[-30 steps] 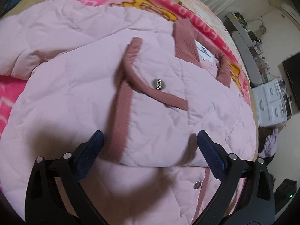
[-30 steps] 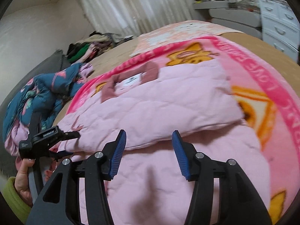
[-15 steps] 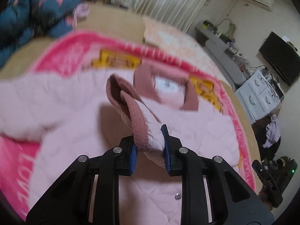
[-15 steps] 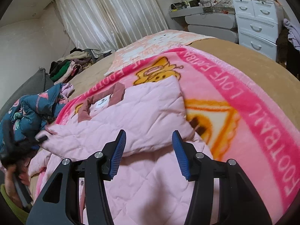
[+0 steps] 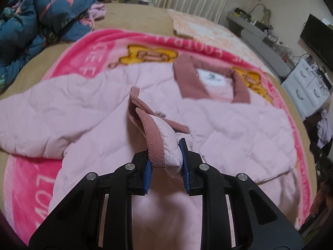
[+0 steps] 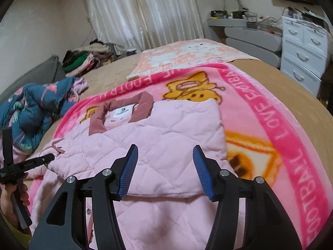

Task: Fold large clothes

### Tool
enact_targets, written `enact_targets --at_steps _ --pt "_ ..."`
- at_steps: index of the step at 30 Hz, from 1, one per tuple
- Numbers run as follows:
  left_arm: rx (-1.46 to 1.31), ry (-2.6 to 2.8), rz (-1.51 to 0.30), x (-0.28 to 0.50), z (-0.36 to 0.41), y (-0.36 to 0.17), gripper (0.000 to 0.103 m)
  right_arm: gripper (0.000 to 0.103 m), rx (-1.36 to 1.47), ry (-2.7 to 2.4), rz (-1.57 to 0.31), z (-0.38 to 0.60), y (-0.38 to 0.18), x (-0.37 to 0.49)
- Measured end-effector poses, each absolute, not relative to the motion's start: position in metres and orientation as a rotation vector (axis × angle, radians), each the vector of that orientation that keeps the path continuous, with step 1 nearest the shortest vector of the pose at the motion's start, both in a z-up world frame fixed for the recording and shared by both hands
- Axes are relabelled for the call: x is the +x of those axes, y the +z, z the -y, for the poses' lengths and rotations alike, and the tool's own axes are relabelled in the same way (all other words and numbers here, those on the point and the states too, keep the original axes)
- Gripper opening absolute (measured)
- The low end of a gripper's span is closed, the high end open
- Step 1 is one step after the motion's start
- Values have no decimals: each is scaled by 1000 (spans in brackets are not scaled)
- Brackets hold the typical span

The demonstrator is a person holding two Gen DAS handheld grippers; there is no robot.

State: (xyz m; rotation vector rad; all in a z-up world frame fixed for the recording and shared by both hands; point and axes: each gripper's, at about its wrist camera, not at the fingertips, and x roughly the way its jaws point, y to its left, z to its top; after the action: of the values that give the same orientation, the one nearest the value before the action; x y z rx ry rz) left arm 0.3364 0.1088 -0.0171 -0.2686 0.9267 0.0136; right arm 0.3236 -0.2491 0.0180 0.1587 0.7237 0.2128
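On the pink blanket (image 6: 260, 108), our left gripper (image 5: 165, 162) clamps the pink jacket's (image 5: 229, 125) ribbed cuff (image 5: 155, 143) — sleeve fold underway (we judge); right gripper (image 6: 165, 171) hovers, jaws apart — next, lay it flat.

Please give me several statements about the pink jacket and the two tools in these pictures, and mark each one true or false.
1. The left tool is shut on the ribbed cuff of the pink jacket. True.
2. The right tool grips the jacket's collar. False: it is open above the folded jacket and holds nothing.
3. The white label inside the collar is visible. True.
4. The jacket lies on a plain white sheet. False: it lies on a pink cartoon blanket.
5. A blue patterned garment lies beside the blanket. True.
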Motion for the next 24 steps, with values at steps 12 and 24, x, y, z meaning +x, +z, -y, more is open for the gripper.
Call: enact_targets --at_steps 12,24 --pt "-263 23 -988 332 -115 -57 20 67 86 170 -980 222 -58 374" --pt "-225 40 -986 322 -111 -46 26 76 164 178 -936 229 -37 349"
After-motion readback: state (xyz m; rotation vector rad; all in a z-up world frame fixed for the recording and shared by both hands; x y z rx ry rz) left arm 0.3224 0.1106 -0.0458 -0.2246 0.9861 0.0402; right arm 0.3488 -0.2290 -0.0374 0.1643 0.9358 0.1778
